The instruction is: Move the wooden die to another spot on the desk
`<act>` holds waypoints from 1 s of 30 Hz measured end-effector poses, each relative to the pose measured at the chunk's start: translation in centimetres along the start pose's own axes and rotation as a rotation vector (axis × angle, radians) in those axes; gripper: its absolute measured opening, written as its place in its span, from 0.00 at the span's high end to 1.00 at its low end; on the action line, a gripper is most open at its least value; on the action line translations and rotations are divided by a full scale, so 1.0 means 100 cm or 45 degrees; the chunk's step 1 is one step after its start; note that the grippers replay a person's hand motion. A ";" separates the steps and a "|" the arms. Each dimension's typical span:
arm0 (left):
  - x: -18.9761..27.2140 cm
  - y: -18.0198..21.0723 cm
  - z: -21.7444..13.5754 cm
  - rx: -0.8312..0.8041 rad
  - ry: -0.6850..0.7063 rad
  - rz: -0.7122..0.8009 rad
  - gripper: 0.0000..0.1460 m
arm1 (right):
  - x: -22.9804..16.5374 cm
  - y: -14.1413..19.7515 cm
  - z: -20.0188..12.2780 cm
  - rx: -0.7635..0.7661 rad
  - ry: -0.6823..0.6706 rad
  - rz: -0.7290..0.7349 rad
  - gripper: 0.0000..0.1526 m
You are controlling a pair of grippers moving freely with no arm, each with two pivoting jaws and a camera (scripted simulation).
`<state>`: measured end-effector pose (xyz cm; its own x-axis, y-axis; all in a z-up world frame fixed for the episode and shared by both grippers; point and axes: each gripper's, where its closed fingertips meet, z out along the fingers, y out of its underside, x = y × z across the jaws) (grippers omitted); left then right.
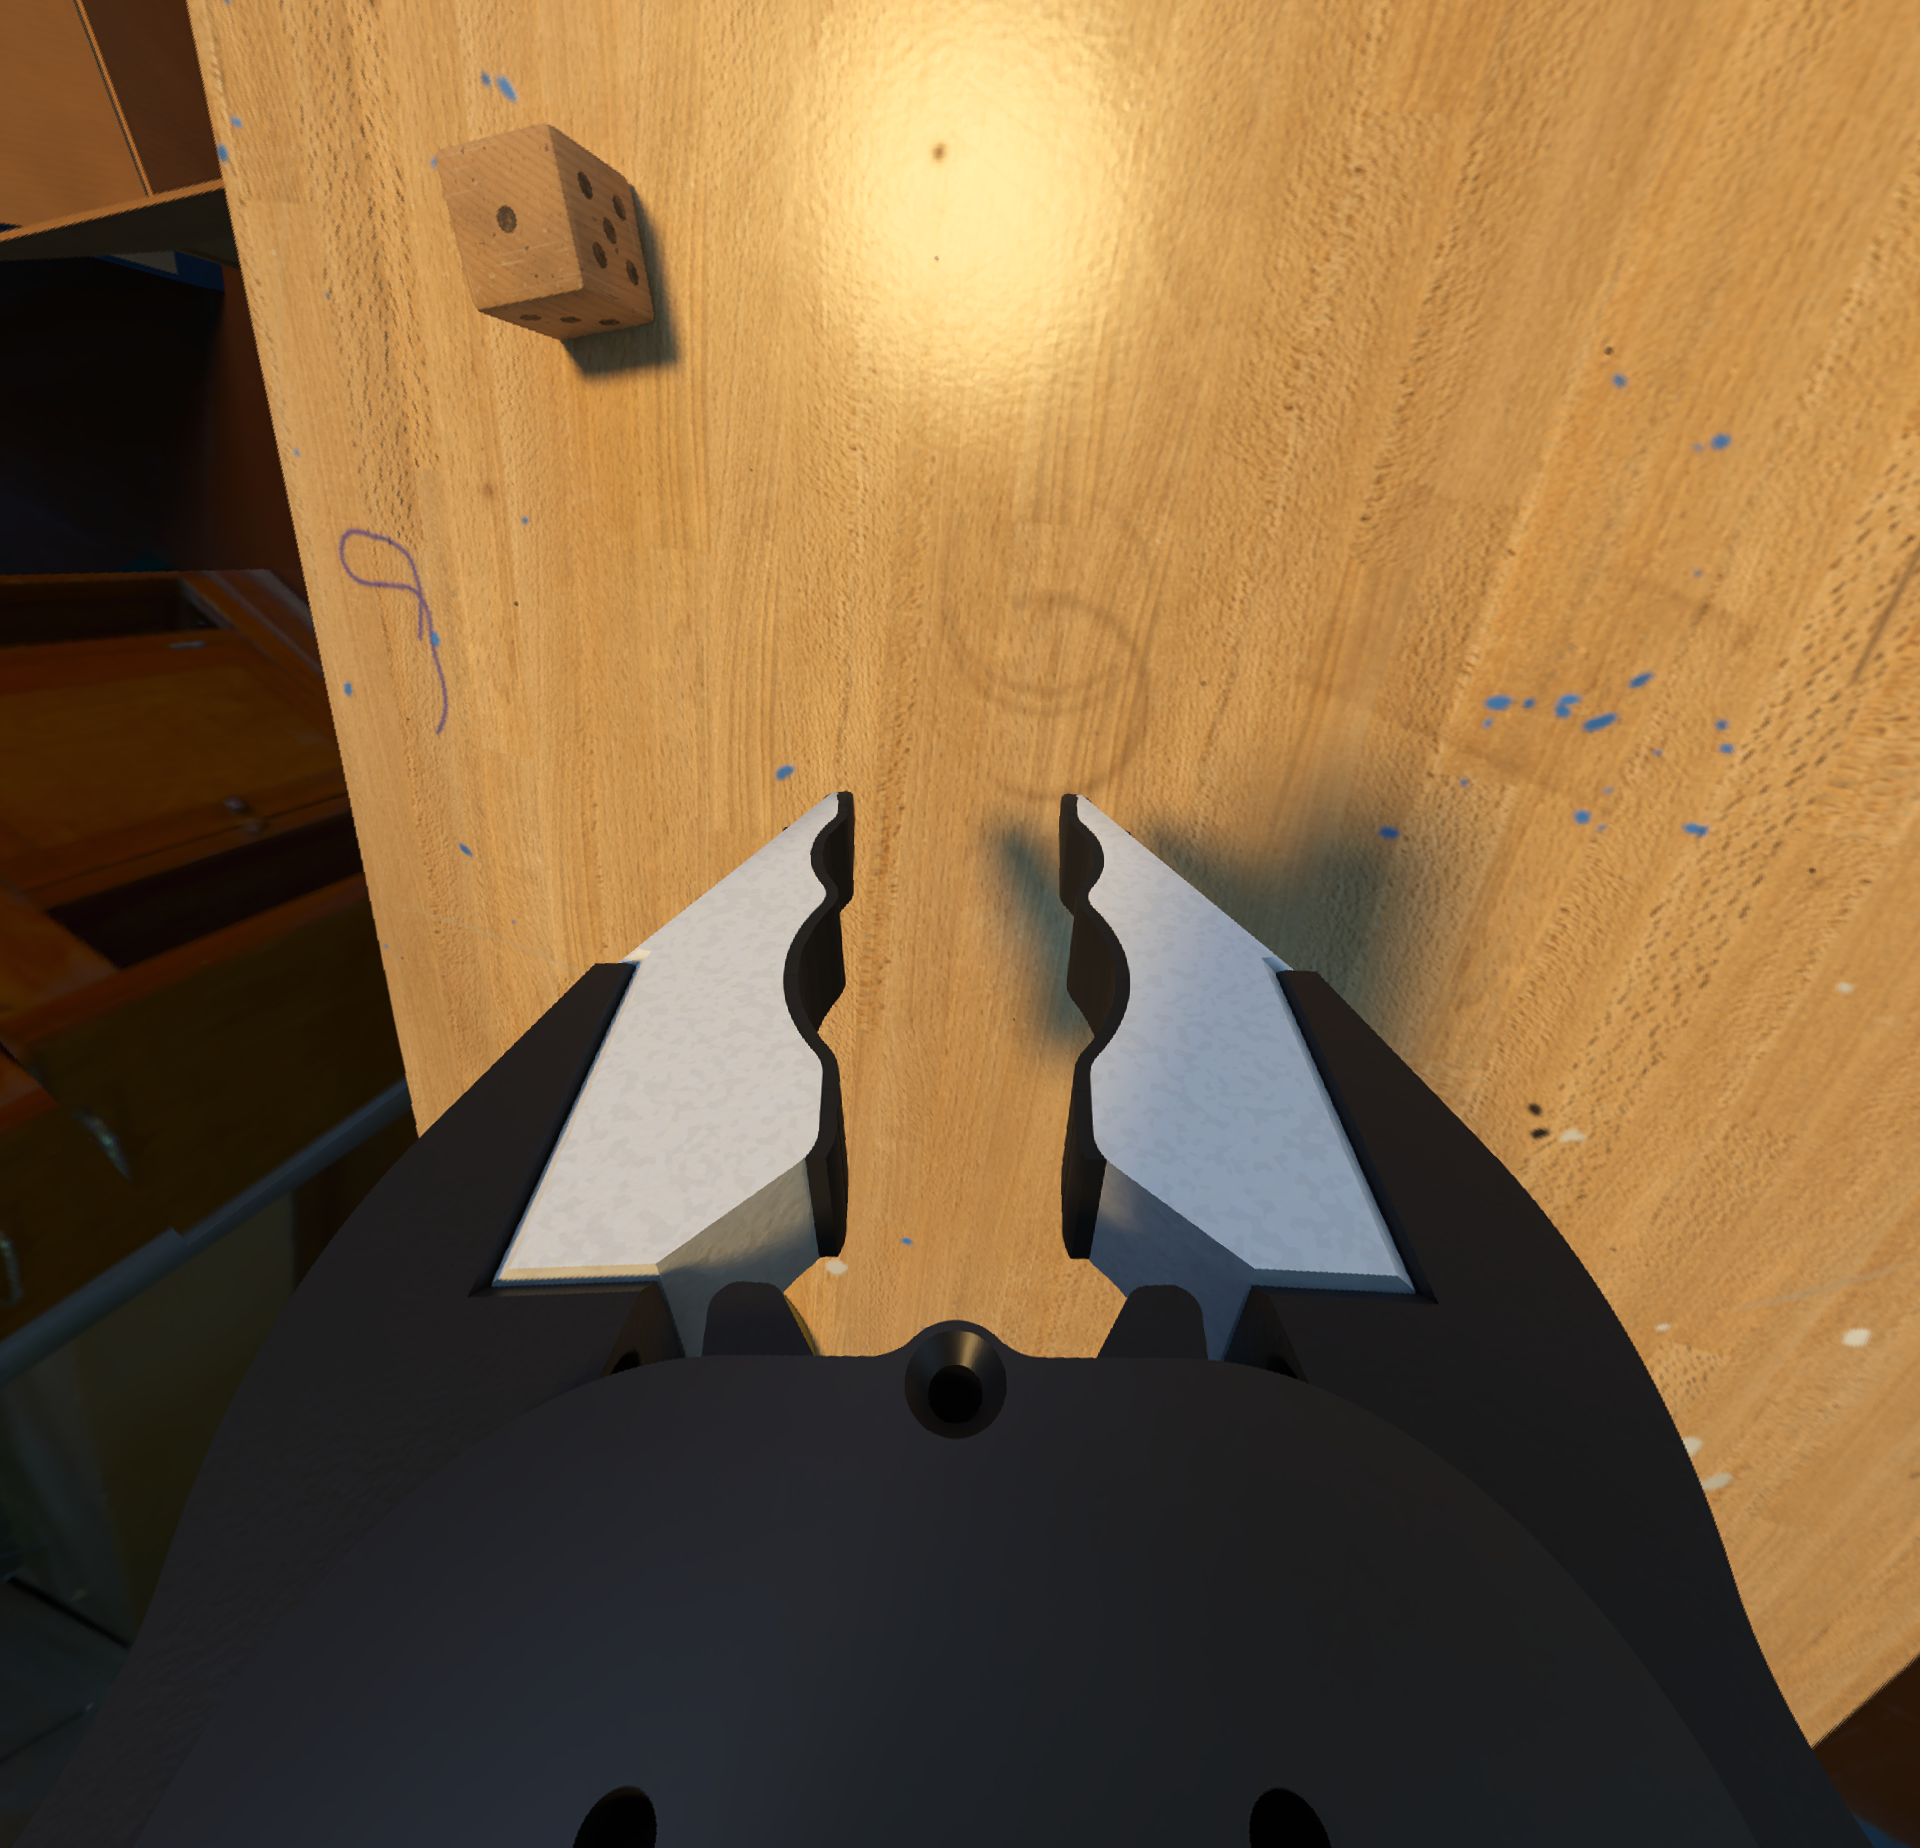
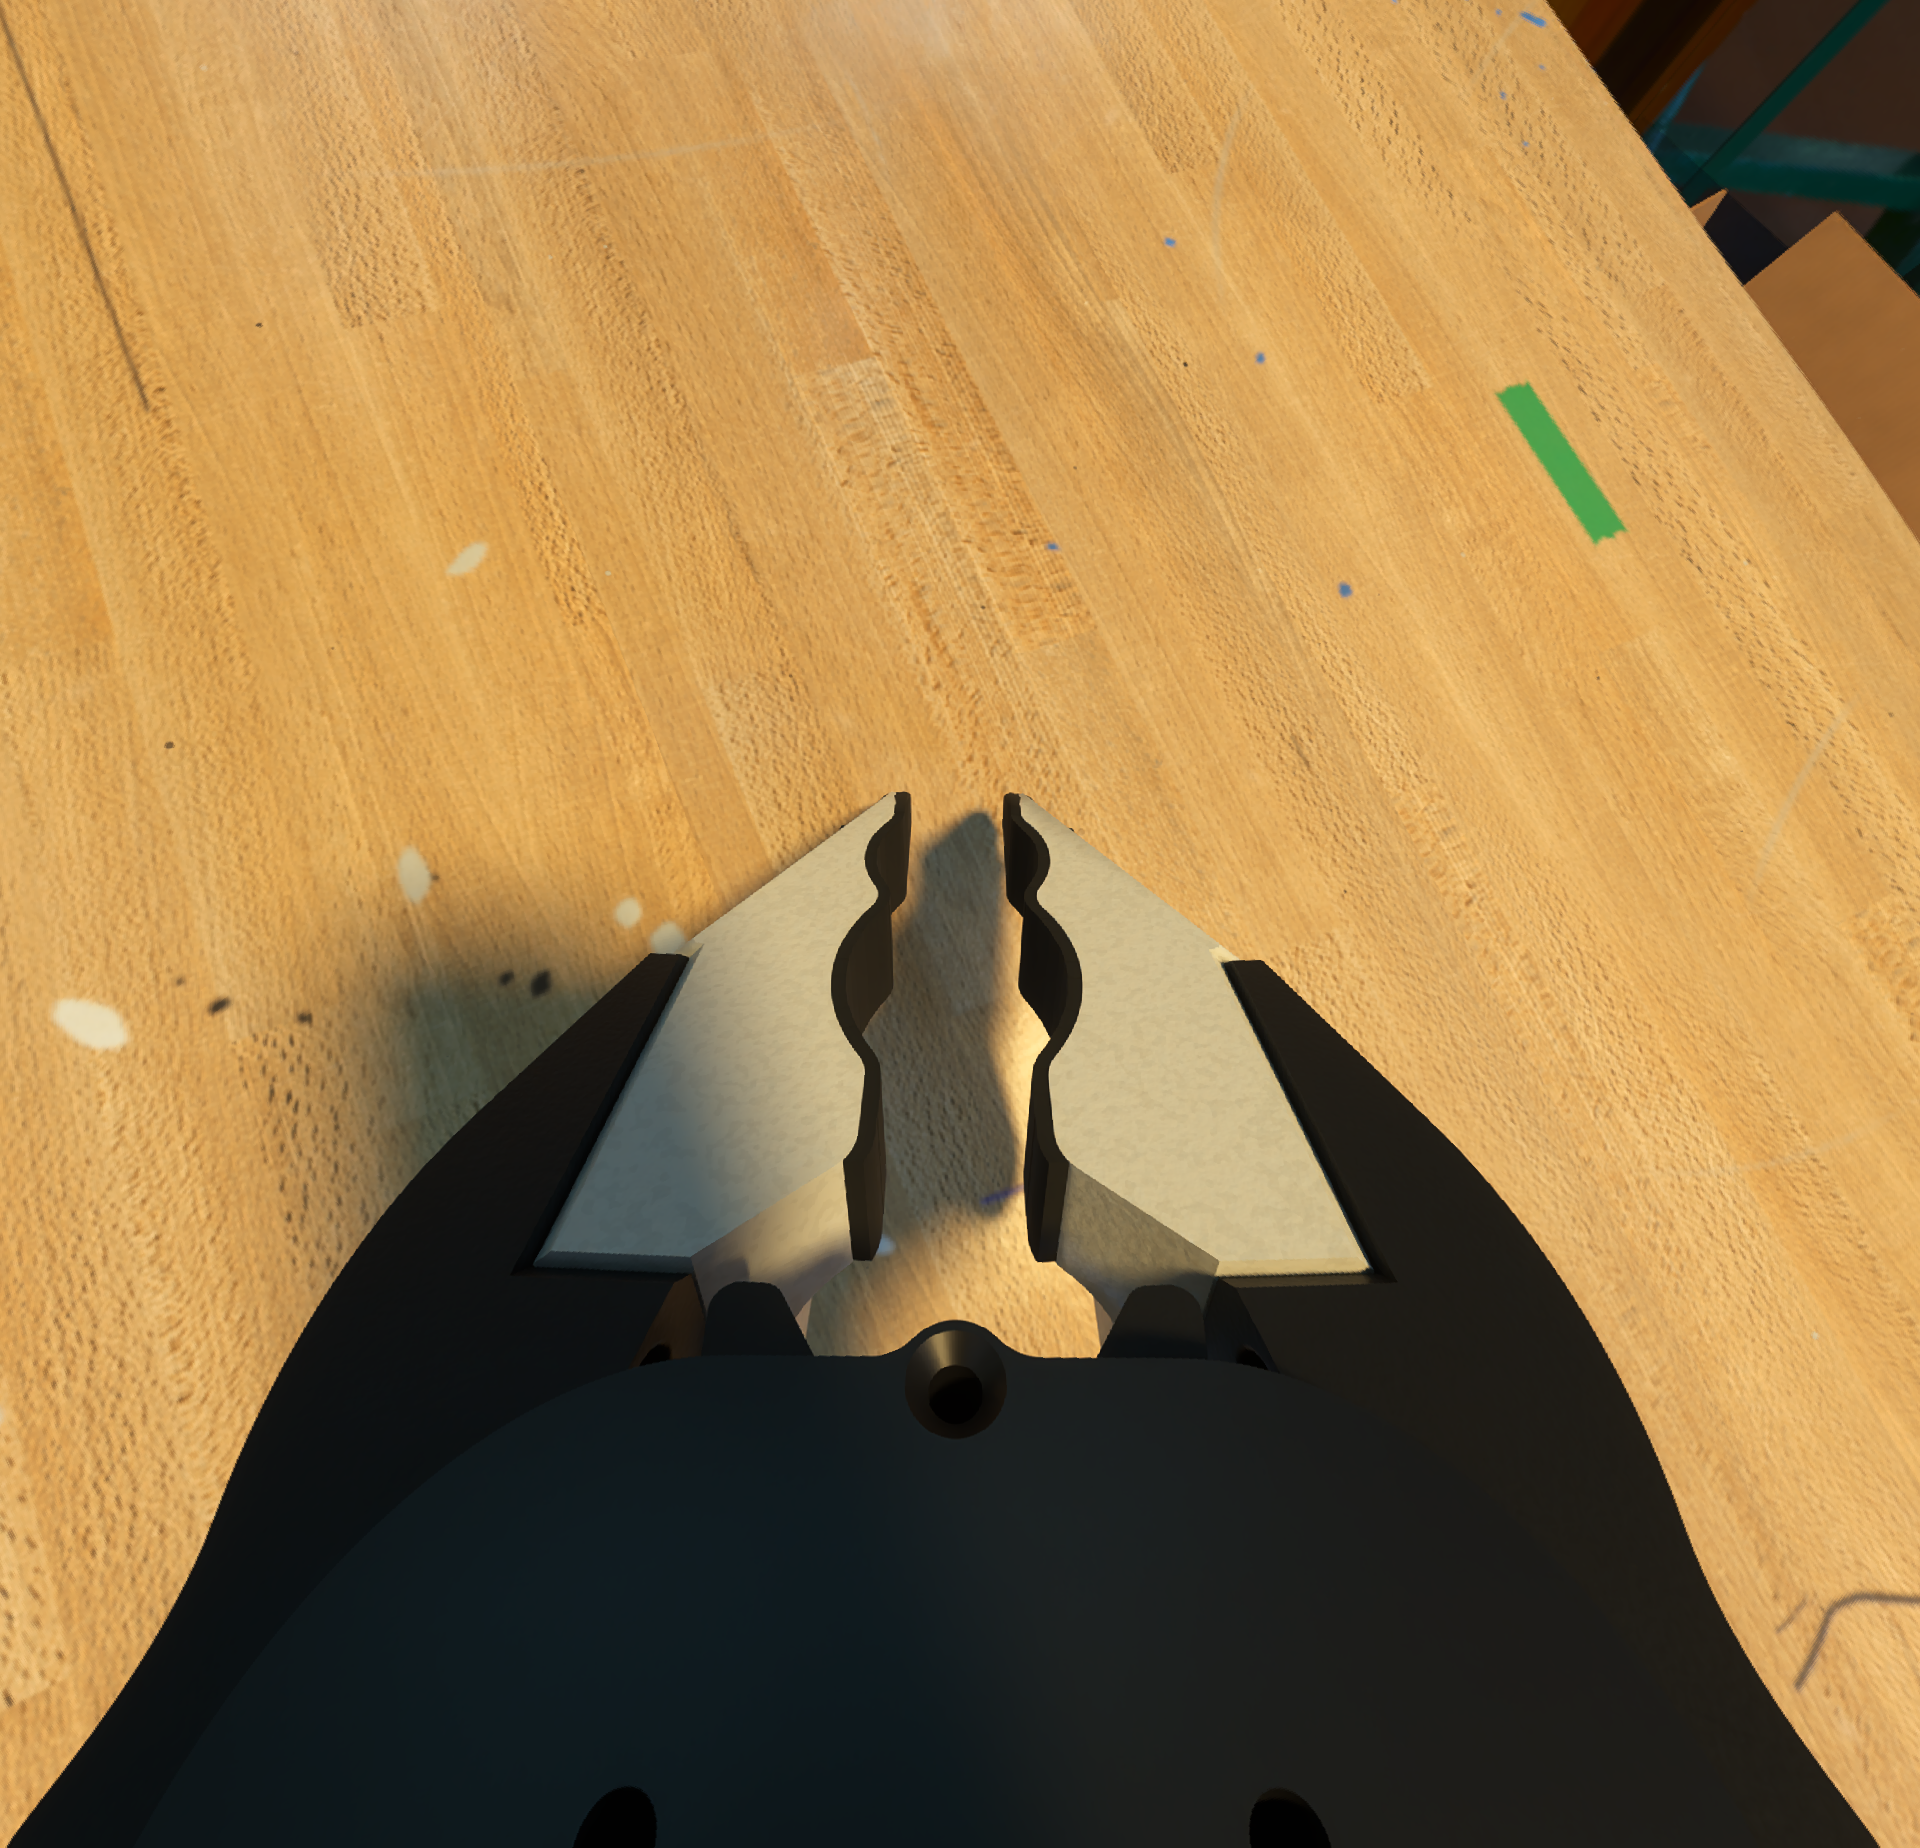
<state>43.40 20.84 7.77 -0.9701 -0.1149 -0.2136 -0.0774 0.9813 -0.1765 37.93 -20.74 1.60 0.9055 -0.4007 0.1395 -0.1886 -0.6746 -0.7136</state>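
Note:
The wooden die, a brown cube with dark pips, rests on the wooden desk near its left edge, at the upper left of the left wrist view. My left gripper is open and empty, above the desk, well short of the die and to its right. My right gripper hovers over bare desk with its jaws a narrow gap apart and nothing between them. The die does not show in the right wrist view.
The desk's left edge drops to dark wooden shelving. A purple scribble and blue paint specks mark the desk. A green tape strip lies near the desk's right edge, with a brown box beyond it.

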 end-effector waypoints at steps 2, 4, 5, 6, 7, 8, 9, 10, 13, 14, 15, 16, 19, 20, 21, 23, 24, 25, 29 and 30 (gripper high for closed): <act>-0.003 -0.001 0.006 0.000 0.002 0.000 0.72 | 0.000 0.001 0.001 0.000 -0.005 0.002 0.89; -0.004 -0.003 0.011 0.004 0.013 0.006 0.69 | -0.001 0.002 0.001 0.001 -0.010 0.005 0.89; -0.003 -0.004 0.014 -0.001 0.031 0.013 0.68 | 0.000 0.002 0.002 0.001 -0.013 0.009 0.89; -0.003 -0.005 0.017 -0.009 0.042 0.029 0.67 | 0.000 0.003 0.002 0.000 -0.016 0.013 0.89; -0.002 -0.005 0.019 -0.019 0.045 0.045 0.65 | 0.000 0.004 0.002 -0.001 -0.019 0.018 0.89; -0.002 -0.006 0.022 -0.028 0.047 0.058 0.62 | 0.000 0.004 0.002 0.001 -0.021 0.022 0.89; -0.003 -0.008 0.025 -0.031 0.046 0.072 0.59 | 0.000 0.004 0.003 0.004 -0.024 0.027 0.89; -0.005 -0.011 0.027 -0.030 0.037 0.083 0.57 | 0.000 0.004 0.003 0.006 -0.026 0.033 0.89; -0.017 -0.020 0.033 -0.020 -0.011 0.114 0.51 | 0.000 0.003 0.002 0.019 -0.032 0.041 0.89; -0.023 -0.024 0.035 -0.007 -0.035 0.119 0.51 | 0.000 0.003 0.002 0.024 -0.036 0.040 0.89; -0.029 -0.029 0.036 0.009 -0.054 0.118 0.52 | 0.000 0.003 0.002 0.027 -0.038 0.042 0.89; -0.036 -0.034 0.037 0.031 -0.075 0.116 0.52 | 0.000 0.003 0.002 0.027 -0.038 0.046 0.89; -0.054 -0.048 0.039 0.069 -0.097 0.111 0.53 | 0.001 0.003 0.002 0.027 -0.040 0.058 0.89; -0.059 -0.052 0.040 0.081 -0.108 0.119 0.53 | 0.001 0.003 0.002 0.028 -0.040 0.062 0.89; -0.065 -0.057 0.041 0.096 -0.119 0.121 0.54 | 0.001 0.004 0.002 0.030 -0.039 0.068 0.89; -0.074 -0.067 0.046 0.133 -0.119 0.116 0.56 | 0.002 0.003 0.002 0.034 -0.039 0.082 0.89; -0.077 -0.071 0.049 0.143 -0.104 0.113 0.57 | 0.003 0.003 0.002 0.036 -0.039 0.088 0.89; -0.079 -0.075 0.054 0.148 -0.084 0.108 0.57 | 0.003 0.004 0.002 0.035 -0.038 0.093 0.89; -0.090 -0.087 0.078 0.169 -0.029 0.045 0.59 | 0.004 0.004 0.002 0.033 -0.035 0.099 0.89; -0.091 -0.087 0.084 0.163 -0.018 0.028 0.59 | 0.004 0.004 0.002 0.034 -0.035 0.100 0.89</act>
<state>54.88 12.05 3.18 -0.9679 -0.0968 -0.2319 -0.0256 0.9560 -0.2923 38.29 -21.02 1.25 0.8987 -0.4339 0.0638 -0.2493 -0.6251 -0.7397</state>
